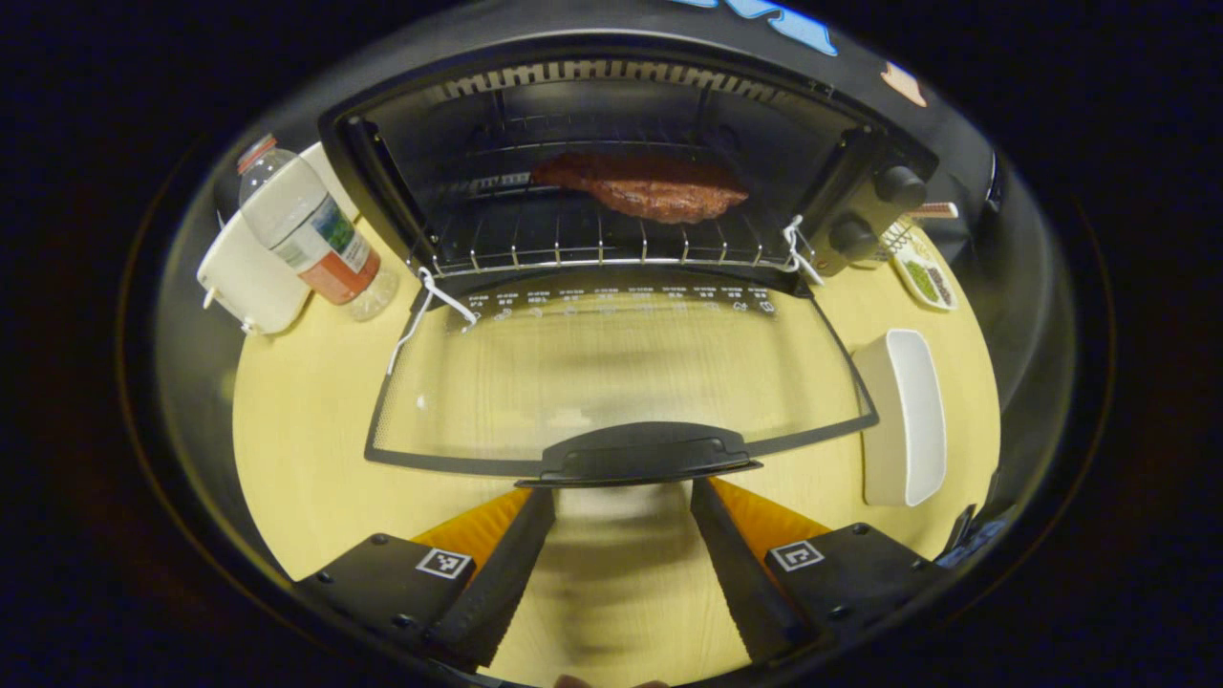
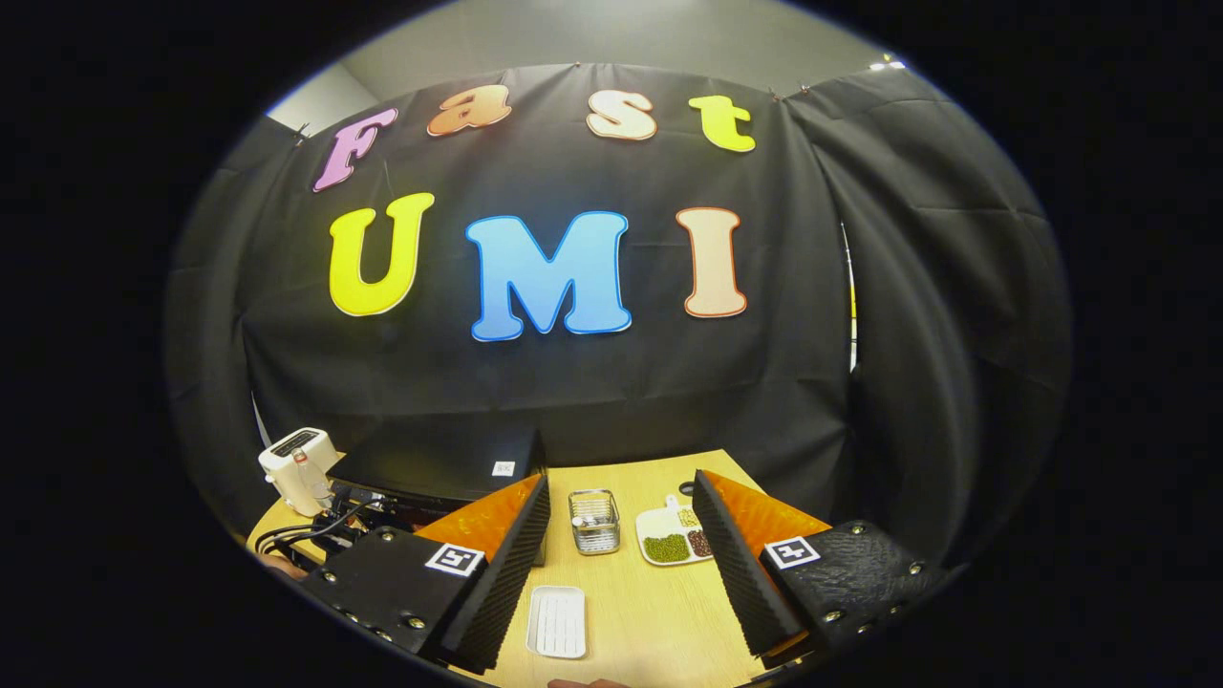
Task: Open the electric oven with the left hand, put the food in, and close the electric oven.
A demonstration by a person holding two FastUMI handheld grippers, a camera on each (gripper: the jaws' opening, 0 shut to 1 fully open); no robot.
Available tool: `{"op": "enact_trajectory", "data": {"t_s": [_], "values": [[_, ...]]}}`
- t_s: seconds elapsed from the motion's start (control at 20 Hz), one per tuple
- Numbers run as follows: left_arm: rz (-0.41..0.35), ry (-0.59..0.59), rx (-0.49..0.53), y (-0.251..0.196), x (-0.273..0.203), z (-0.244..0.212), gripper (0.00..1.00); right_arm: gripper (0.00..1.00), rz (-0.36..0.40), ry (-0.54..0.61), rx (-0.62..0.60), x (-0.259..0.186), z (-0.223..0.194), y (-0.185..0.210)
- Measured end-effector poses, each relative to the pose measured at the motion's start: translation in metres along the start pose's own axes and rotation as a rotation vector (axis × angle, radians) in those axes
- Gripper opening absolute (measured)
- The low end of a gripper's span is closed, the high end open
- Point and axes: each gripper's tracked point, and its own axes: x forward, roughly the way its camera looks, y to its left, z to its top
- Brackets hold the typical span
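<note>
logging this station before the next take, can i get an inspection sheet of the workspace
surface: pale wooden table, bare in front.
job's things: electric oven open, glass door folded down flat; food on the rack inside.
clutter: water bottle, white appliance, white tray, wire basket, divided dish.
grippers: left claw open below the door handle; right claw open, empty.
cables: black cables beside the oven.
surroundings: black cloth wall.

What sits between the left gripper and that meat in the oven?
In the left gripper view, the lowered glass door and its handle separate the left gripper from the meat.
</note>
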Motion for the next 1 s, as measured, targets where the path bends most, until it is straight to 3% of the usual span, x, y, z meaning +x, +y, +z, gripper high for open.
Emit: {"op": "enact_trajectory", "data": {"t_s": [0.35, 0.4, 0.65, 0.7, 0.9, 1.0], "values": [[-0.018, -0.081, -0.026, -0.005, -0.030, 0.011, 1.00, 0.91, 0.034, -0.023, -0.012, 0.003, 0.011, 0.006], [-0.019, -0.090, -0.024, -0.005, -0.034, 0.013, 0.94, 0.91, 0.035, -0.024, -0.014, 0.003, 0.011, 0.005], [-0.019, -0.127, -0.038, -0.006, -0.045, 0.022, 0.91, 0.91, 0.031, -0.022, -0.008, 0.004, 0.009, -0.001], [-0.021, -0.137, -0.039, -0.007, -0.048, 0.024, 0.97, 0.91, 0.028, -0.023, -0.007, 0.004, 0.010, -0.003], [-0.032, -0.180, -0.052, -0.009, -0.059, 0.035, 0.97, 0.91, 0.021, -0.022, 0.003, 0.005, 0.010, -0.008], [-0.034, -0.196, -0.069, -0.009, -0.061, 0.039, 0.91, 0.91, 0.018, -0.025, 0.011, 0.004, 0.012, -0.009]]}}
